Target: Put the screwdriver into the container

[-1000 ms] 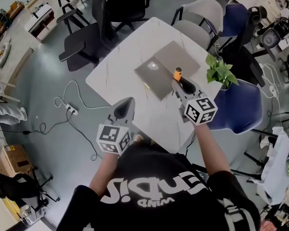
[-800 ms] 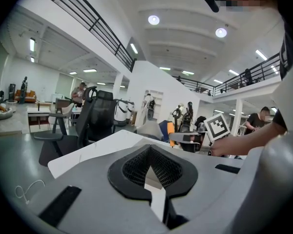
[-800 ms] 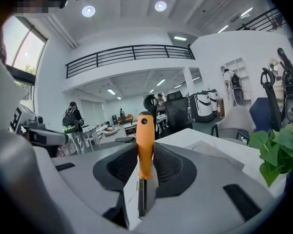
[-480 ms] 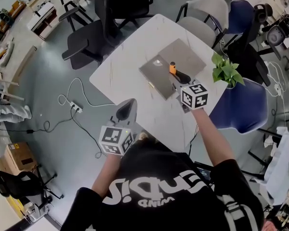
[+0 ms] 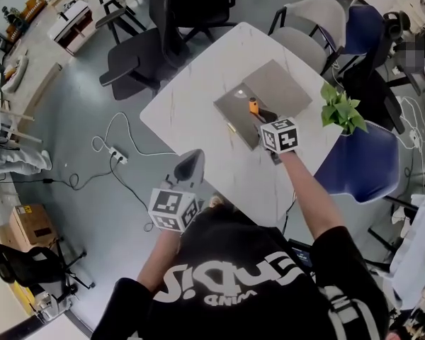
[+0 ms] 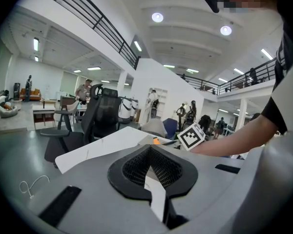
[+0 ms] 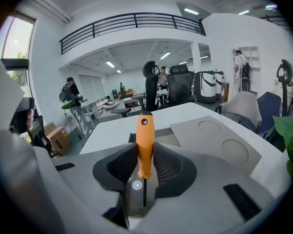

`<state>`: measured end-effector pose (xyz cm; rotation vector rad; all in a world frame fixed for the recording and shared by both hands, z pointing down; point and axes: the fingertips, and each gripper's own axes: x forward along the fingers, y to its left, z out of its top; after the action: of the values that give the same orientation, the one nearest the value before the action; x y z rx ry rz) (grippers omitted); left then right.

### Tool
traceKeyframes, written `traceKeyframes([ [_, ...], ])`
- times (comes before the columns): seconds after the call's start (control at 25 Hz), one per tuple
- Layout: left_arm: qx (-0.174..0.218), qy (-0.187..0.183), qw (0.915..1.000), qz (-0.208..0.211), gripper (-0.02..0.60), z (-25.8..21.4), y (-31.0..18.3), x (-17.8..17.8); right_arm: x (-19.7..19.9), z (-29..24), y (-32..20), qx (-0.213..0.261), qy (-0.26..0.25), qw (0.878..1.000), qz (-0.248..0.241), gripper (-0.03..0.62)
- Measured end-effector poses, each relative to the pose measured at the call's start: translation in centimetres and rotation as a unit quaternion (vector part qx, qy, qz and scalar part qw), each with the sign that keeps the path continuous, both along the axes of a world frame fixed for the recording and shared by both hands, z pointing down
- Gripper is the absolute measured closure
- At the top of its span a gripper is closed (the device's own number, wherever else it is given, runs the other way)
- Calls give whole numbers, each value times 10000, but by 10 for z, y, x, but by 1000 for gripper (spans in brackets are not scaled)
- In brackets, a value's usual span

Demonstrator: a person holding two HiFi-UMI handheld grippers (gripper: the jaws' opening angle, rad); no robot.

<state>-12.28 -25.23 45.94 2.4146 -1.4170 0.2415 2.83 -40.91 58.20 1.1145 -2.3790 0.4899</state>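
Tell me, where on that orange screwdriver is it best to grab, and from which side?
By the thick orange handle, closing on it from its two sides, as the right gripper does now. The screwdriver has a fat, straight handle that fills the pads, while its dark shaft is thin and would likely slip. Gripped near the shaft end of the handle, the tool lines up with the gripper.

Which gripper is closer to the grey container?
Right. The right gripper holds the screwdriver above the container; the left gripper is by the table's near edge.
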Motion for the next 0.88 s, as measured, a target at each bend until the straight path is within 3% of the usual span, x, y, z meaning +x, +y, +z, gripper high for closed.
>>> traceKeyframes([
  [0.88,-207,-4,9998,6,568,13,-14,7,-15,75,-17,-730,888,9929,-320,497],
])
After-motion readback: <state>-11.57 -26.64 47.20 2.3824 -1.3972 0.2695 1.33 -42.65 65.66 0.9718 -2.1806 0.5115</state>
